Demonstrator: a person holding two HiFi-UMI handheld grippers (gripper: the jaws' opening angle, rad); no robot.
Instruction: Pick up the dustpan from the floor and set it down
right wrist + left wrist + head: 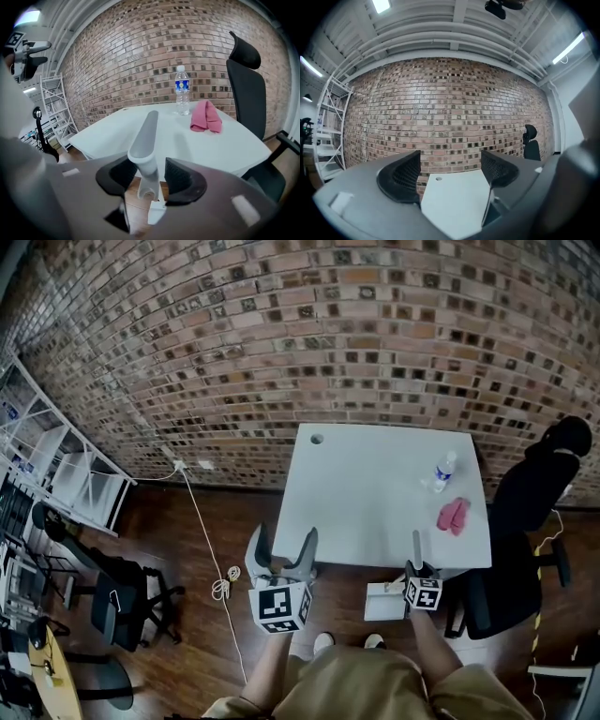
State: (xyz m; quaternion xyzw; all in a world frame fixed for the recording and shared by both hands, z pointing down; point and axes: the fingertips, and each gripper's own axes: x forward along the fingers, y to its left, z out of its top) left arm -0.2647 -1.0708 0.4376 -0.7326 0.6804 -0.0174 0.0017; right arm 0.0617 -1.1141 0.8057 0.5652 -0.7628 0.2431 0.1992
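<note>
the right claw (151, 174) is clamped on the dustpan (144, 140). its grey handle (149, 117) stands between the two pads, touching both, and runs up past the tips toward the worktop (220, 145). the white pan (382, 602) is below the claw, over the wood floor (187, 549). in the head view it shows just left of the claw's marker cube, near the worktop's front edge. whether the pan touches the floor cannot be told. the claw tilts downward.

the left claw (452, 171) has its jaws wide apart with nothing between them, pointing level at the worktop and the brick wall (450, 103) beyond. it is well left of the dustpan and clear of it.

ahead of the right claw, on the worktop, a bottle (182, 90) stands upright with a pink cloth (206, 117) just to its right. a black chair (248, 89) is to the right of that claw, beside the worktop.
</note>
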